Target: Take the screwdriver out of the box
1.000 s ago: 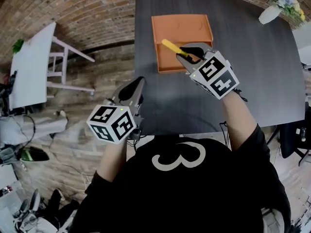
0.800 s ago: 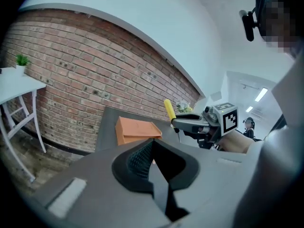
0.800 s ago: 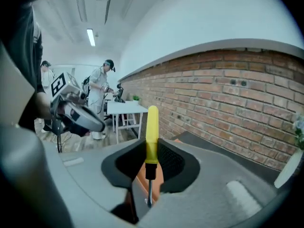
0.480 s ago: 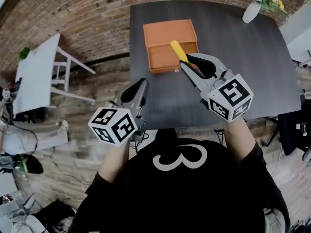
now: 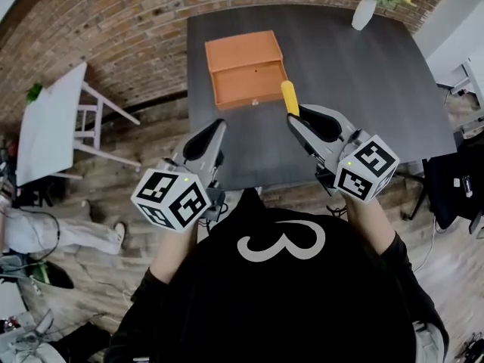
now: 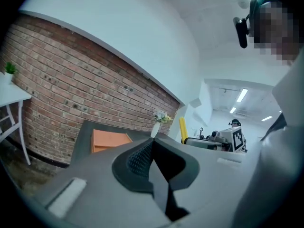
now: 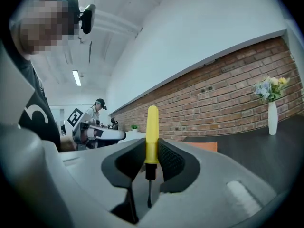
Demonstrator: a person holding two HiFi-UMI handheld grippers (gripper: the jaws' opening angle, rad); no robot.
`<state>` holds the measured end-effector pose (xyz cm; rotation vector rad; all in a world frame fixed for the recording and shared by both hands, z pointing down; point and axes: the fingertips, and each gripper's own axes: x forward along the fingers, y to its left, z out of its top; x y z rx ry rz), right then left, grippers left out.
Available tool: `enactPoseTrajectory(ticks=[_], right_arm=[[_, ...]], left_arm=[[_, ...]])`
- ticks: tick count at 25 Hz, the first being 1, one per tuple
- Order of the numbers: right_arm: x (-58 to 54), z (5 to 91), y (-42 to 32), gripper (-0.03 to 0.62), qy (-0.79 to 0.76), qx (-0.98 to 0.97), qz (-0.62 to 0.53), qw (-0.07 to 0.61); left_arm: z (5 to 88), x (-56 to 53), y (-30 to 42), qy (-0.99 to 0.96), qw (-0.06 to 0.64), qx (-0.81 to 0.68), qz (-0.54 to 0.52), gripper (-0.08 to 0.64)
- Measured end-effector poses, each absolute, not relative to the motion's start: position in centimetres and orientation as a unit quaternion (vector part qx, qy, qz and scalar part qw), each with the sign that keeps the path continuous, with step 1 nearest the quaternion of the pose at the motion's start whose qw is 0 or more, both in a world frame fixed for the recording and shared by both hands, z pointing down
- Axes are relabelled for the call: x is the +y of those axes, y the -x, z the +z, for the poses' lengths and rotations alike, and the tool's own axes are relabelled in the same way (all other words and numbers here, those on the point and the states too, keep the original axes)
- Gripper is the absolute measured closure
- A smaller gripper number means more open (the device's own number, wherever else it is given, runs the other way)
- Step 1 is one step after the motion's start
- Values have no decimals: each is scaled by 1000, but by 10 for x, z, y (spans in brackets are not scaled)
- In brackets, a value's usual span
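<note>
Right tongs (image 5: 296,118) sit right of centre in the head view, clamped on the screwdriver (image 5: 289,97). In the right gripper view the two dark pads press on the lower end of the yellow handle (image 7: 152,132). The rest of the handle stands up past the jaw tips against the brick wall (image 7: 228,99), and the thin dark shaft runs back down between the jaws towards the camera.

Left tongs (image 5: 218,127) are lower left of centre in the head view, over the near edge of the table (image 5: 340,74). Their jaws are closed together with nothing between them (the left gripper view shows the pads (image 6: 142,156) meeting along one line).

From above, the yellow handle shows at the lower right corner of the orange box (image 5: 242,51), with the dark table top around it. The box lies open on the table in the upper middle of the frame, and no tool shows inside it. It appears as an orange slab at the left of the left gripper view (image 6: 109,139), and as a thin orange strip behind the right jaw in the right gripper view (image 7: 206,147).

At the table's far corner, upper right in the head view, stands a white vase of flowers (image 5: 364,10). A white side table (image 5: 45,119) is at the left edge, on the wooden floor (image 5: 98,187).
</note>
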<state>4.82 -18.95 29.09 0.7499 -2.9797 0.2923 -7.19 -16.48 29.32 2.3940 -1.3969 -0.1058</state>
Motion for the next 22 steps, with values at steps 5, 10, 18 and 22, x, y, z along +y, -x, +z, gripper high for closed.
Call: enactPoseTrajectory(ticks=[5, 10, 18, 22], right_arm=[[-172, 293, -60, 511, -240, -965, 102, 27], [-163, 294, -65, 511, -238, -967, 87, 33], [-158, 297, -73, 511, -241, -966, 88, 40], [-154, 299, -77, 511, -238, -966, 90, 36]], left_arm=[[286, -158, 60, -854, 174, -489, -34, 548], [288, -152, 50, -857, 172, -485, -31, 548], [291, -147, 36, -860, 173, -480, -27, 548], [293, -142, 32, -860, 171, -481, -26, 548]])
